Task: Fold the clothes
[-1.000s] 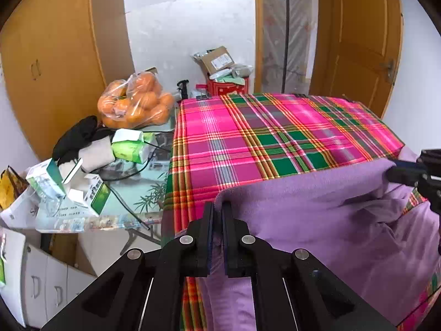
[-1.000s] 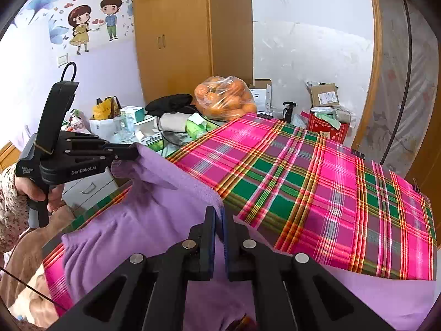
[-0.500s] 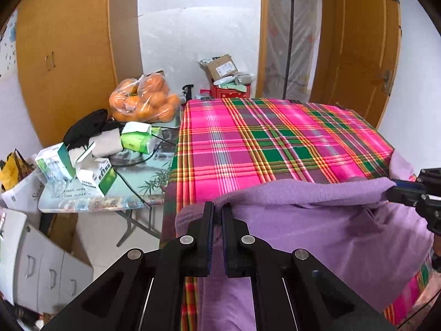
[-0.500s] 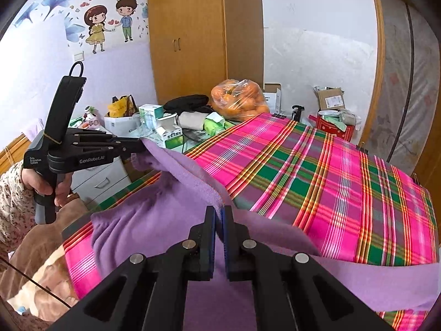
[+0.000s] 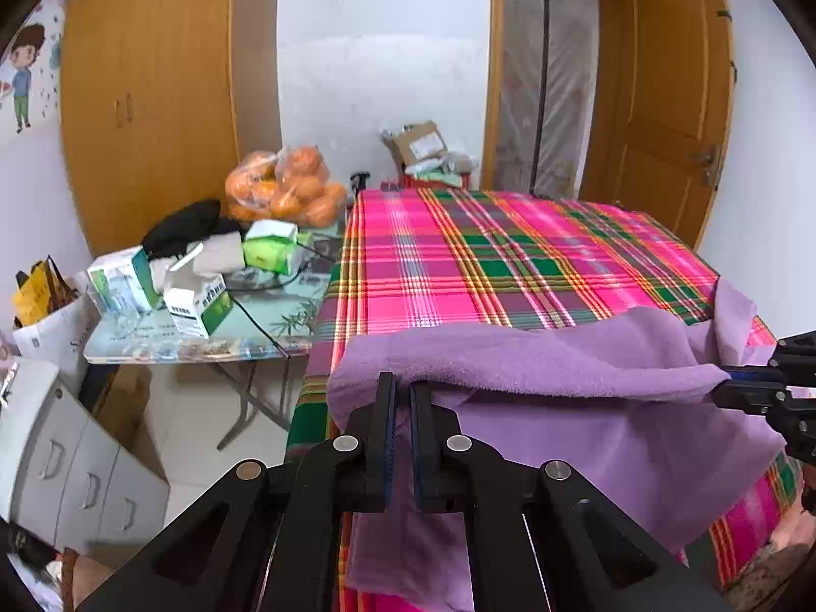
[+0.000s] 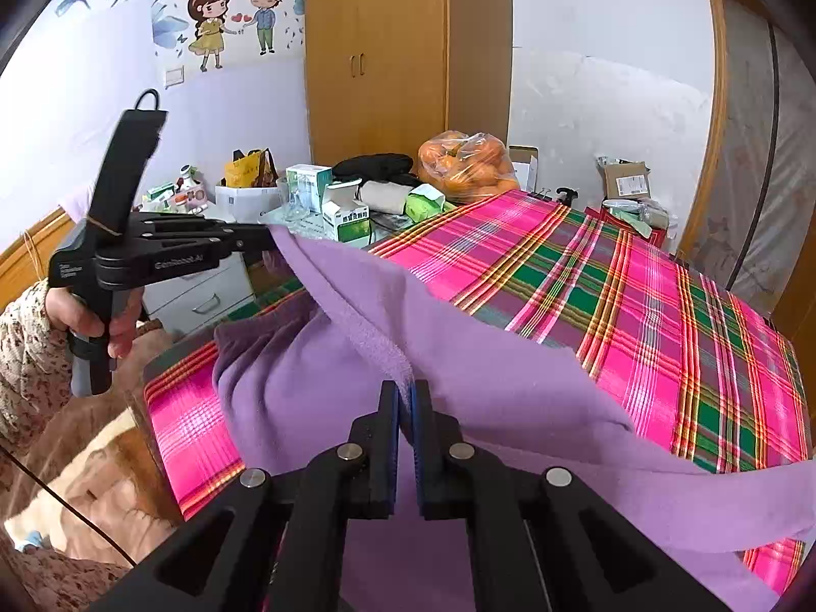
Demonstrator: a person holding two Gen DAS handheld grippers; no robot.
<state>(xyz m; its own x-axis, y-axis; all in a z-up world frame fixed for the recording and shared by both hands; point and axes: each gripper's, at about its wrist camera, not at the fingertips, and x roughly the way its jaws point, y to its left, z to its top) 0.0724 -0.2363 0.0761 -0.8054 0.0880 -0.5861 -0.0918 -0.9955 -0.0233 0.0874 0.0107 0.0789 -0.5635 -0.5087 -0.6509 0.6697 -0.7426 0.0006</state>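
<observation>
A purple fleece garment (image 5: 551, 357) hangs stretched between both grippers over the near edge of a table covered with a pink plaid cloth (image 5: 484, 255). My left gripper (image 5: 403, 387) is shut on one end of the garment's upper edge. My right gripper (image 6: 406, 395) is shut on the other end of that edge, and it also shows at the right border of the left wrist view as the right gripper (image 5: 724, 382). In the right wrist view the left gripper (image 6: 255, 242) holds the purple garment (image 6: 459, 357) up, gripped by a person's hand (image 6: 97, 316). The lower part drapes down the table front.
A low side table (image 5: 204, 347) to the left carries several boxes, a black cloth and a bag of oranges (image 5: 285, 188). A white drawer unit (image 5: 61, 459) stands below it. A wooden wardrobe (image 5: 153, 76) and a door (image 5: 663, 92) line the back.
Both grippers have pulled back toward the near table edge and risen, drawing the purple garment off the tabletop. More plaid cloth shows, and the held edge is now stretched straighter between them.
</observation>
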